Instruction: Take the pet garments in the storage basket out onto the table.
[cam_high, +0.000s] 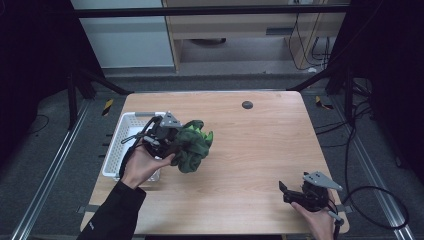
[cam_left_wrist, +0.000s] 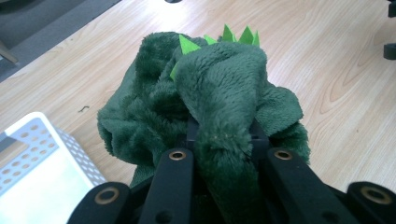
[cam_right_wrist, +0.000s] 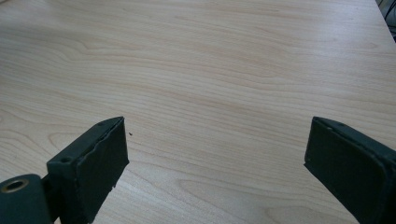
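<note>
A dark green plush cloth (cam_high: 192, 146) with bright green spikes hangs bunched above the left part of the wooden table (cam_high: 250, 165). My left gripper (cam_high: 167, 137) is shut on it, next to the white basket. In the left gripper view the plush cloth (cam_left_wrist: 215, 93) is pinched between the two black jaws and spills over them, with its spikes (cam_left_wrist: 236, 35) at the top. My right gripper (cam_high: 287, 192) rests low at the table's front right, open, with nothing between its fingers (cam_right_wrist: 100, 158).
A white perforated basket (cam_high: 117, 150) sits at the table's left edge, and its corner (cam_left_wrist: 42, 158) lies just below the cloth. A small dark disc (cam_high: 247, 104) lies near the table's far edge. Cables (cam_high: 370, 200) trail off the right side.
</note>
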